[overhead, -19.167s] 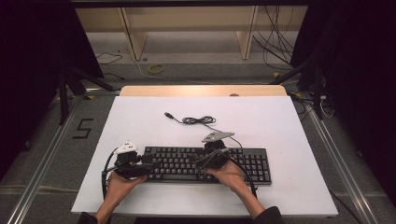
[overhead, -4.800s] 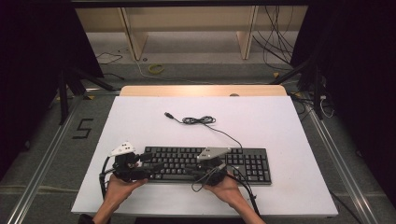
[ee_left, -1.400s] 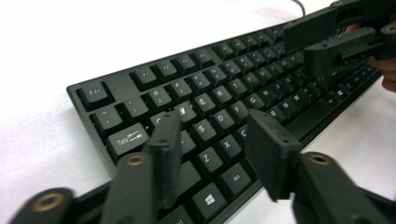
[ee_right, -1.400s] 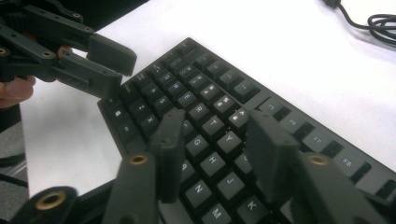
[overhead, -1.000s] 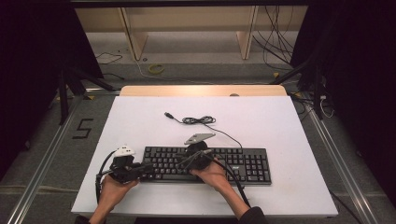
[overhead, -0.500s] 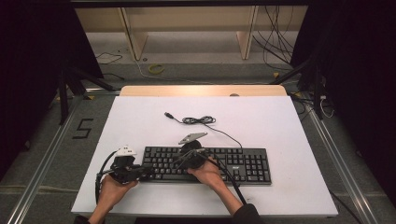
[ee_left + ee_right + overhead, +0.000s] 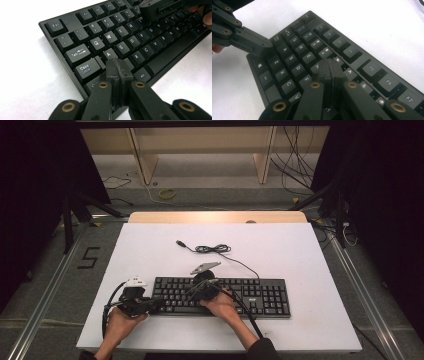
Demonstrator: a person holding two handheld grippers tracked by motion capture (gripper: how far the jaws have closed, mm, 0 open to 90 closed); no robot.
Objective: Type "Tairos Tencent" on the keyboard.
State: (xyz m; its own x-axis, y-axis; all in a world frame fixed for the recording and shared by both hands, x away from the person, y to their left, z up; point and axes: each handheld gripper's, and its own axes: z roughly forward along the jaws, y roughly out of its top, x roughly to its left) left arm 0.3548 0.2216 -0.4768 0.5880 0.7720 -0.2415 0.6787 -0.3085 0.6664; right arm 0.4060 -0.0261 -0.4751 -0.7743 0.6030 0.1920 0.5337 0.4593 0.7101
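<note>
Left gripper point(image 7: 117, 68): jaws closed, nothing between, tips pressed together over the keyboard point(image 7: 140, 42) by the A and Caps Lock keys. Right gripper point(image 7: 330, 70): jaws closed and empty too, tips over the keys near R and F, with the left one across at the board's left end. Black keyboard flat near the front of the white table point(image 7: 310, 255), cable point(image 7: 212, 249) coiled behind it.

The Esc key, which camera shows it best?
The left gripper view: the Esc key sits close and sharp at the keyboard corner. The right gripper view shows that corner far off and blurry; in the high view the keys are too small to read.
</note>
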